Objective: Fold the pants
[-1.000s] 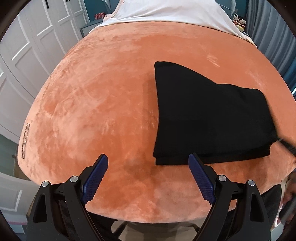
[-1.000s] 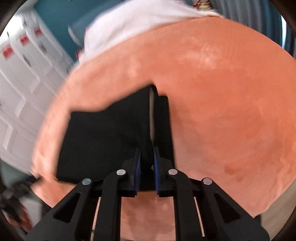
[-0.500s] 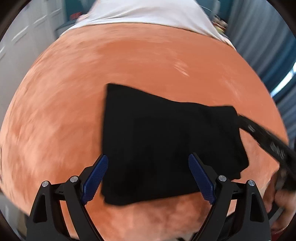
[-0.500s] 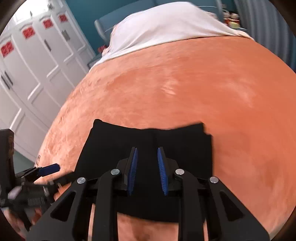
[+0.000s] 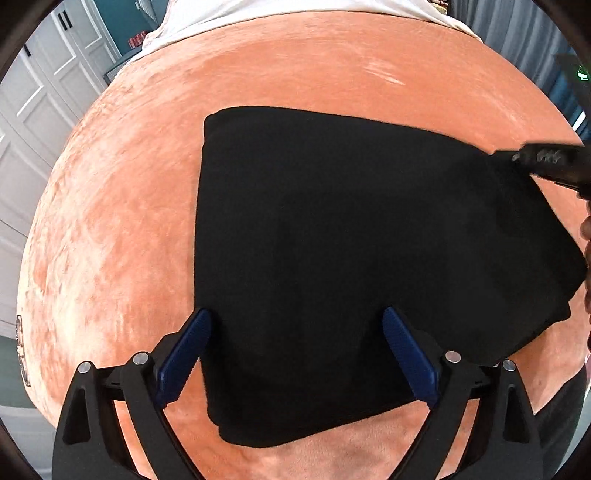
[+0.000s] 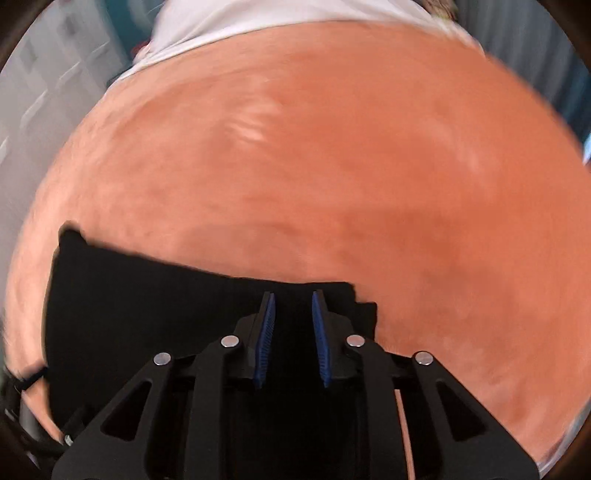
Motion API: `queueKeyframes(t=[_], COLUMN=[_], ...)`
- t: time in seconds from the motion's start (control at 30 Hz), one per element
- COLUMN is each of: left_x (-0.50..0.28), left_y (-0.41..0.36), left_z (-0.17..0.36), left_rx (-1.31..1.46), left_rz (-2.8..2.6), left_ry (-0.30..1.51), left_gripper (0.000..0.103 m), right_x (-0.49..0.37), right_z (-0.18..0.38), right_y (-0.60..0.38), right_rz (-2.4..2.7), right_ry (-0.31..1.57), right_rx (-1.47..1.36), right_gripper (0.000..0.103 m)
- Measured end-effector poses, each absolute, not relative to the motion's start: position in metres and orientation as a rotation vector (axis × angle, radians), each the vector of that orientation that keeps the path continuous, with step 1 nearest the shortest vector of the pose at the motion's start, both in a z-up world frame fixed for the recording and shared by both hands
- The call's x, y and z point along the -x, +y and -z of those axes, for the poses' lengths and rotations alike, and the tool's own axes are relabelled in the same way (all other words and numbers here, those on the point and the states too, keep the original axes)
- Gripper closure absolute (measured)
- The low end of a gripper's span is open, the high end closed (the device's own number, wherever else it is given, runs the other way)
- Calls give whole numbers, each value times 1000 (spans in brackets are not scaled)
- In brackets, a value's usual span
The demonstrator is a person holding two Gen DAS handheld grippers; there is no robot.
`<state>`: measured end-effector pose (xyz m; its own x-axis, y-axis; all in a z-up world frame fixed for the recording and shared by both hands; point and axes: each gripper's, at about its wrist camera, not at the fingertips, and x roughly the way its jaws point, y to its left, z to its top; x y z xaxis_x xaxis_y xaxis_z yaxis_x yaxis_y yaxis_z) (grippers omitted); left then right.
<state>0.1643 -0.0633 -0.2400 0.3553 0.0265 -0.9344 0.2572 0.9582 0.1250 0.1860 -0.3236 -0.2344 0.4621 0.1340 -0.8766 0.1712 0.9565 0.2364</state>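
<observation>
Currently the black pants [image 5: 351, 258] lie folded on the orange bedspread [image 5: 129, 206]. Left gripper [image 5: 295, 350] jaws, just widened, straddle the 6 o'clock edge; right gripper [image 6: 291, 338] jaws, just narrowed, are slightly apart, clamping nothing. Next, judged: smooth or final fold.

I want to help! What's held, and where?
Nothing is held. The left gripper, jaws just opening, straddles the pants' near corner; the right gripper, just closing, shows bare pads.

Bedroom: orange bedspread [image 5: 147, 184], white pillow [image 5: 295, 7], wardrobe doors [image 5: 44, 92].

Bright even light; right wrist view motion-blurred (fisheye-warped edges).
</observation>
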Motion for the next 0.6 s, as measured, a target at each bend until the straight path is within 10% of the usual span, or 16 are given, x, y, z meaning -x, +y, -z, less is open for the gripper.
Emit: queueKeyframes(t=[0.37, 0.6], left_x=[-145, -136], left_y=[-13, -19], left_z=[235, 227], left_rx=[-72, -179], left_rz=[135, 105], left_ry=[1259, 1215], left_gripper=[11, 11], right_x=[-62, -46], right_z=[195, 206], right_y=[-350, -337], right_rz=[78, 72], right_ry=[980, 989], right_rx=[-409, -468], right_gripper=[32, 31])
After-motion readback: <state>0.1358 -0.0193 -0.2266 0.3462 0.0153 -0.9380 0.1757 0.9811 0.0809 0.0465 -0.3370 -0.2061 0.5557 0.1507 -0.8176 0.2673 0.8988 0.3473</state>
